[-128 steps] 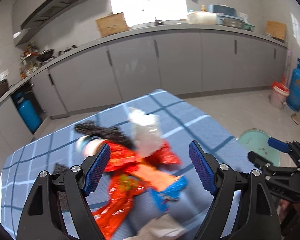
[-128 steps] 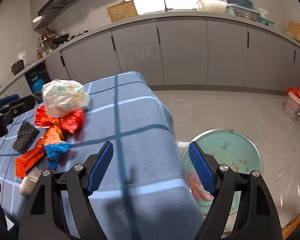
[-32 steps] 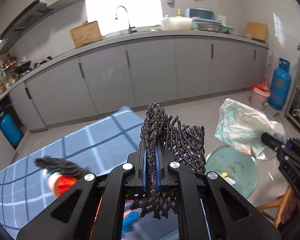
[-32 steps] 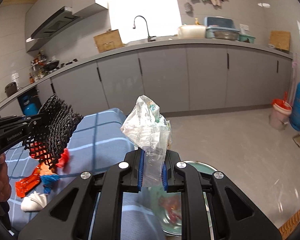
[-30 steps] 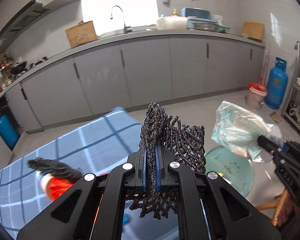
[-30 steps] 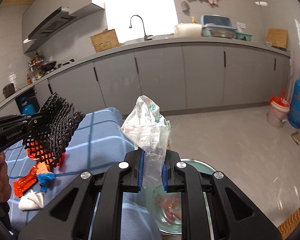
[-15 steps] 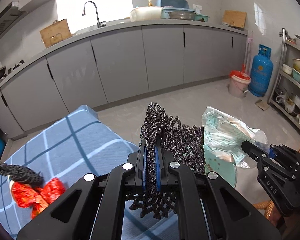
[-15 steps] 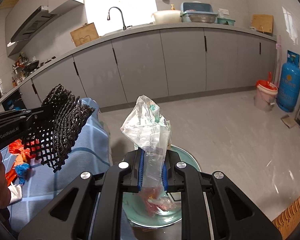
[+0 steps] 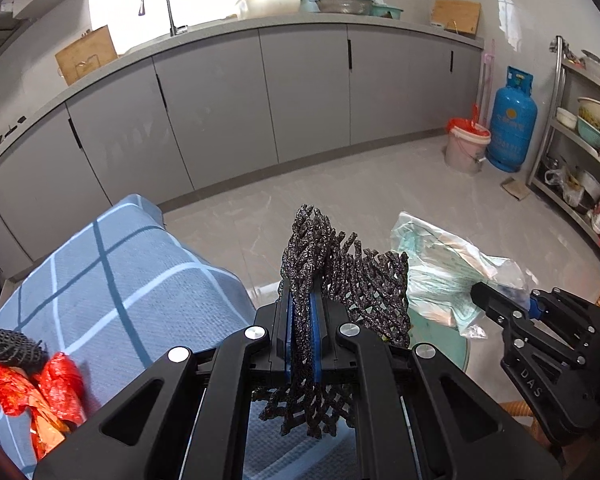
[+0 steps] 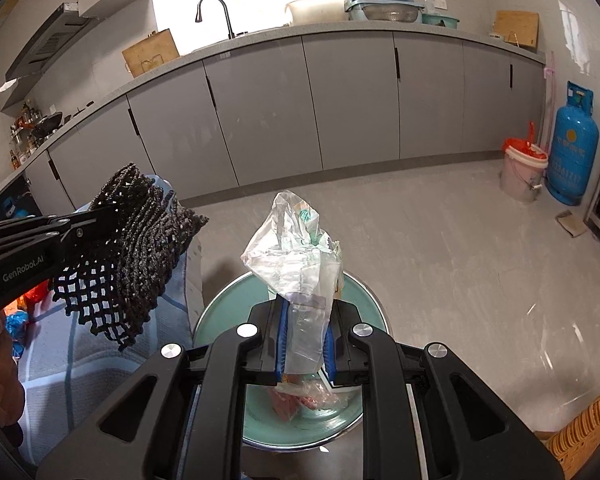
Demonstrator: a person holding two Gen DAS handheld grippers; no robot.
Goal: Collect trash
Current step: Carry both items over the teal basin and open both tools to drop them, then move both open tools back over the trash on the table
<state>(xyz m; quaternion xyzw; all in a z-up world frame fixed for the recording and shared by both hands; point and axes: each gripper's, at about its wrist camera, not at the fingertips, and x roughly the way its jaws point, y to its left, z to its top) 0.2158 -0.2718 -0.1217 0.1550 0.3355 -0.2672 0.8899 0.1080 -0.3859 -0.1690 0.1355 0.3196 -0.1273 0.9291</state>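
Note:
My left gripper (image 9: 302, 332) is shut on a black foam net (image 9: 340, 276), held just past the table's right edge. Seen from the right wrist, that black foam net (image 10: 136, 248) hangs left of and above the bin. A crumpled clear plastic bag (image 10: 300, 260) sticks up from my right gripper (image 10: 305, 340), which is shut on it directly over the green round bin (image 10: 220, 312). The same plastic bag (image 9: 436, 268) and right gripper (image 9: 500, 300) show at the right in the left wrist view. Red and orange scraps lie inside the bin.
A blue checked tablecloth (image 9: 112, 280) covers the table; red wrappers (image 9: 36, 384) and another black net (image 9: 8, 348) lie on it at the left. Grey cabinets (image 9: 300, 92) run along the back. A blue gas cylinder (image 9: 512, 120), a pink bucket (image 9: 466, 144) and a metal shelf (image 9: 580, 140) stand at the right.
Both grippers have carried their trash rightward off the table and lowered toward the bin. The bin now lies under the plastic bag; the table has slid to the left in both views.

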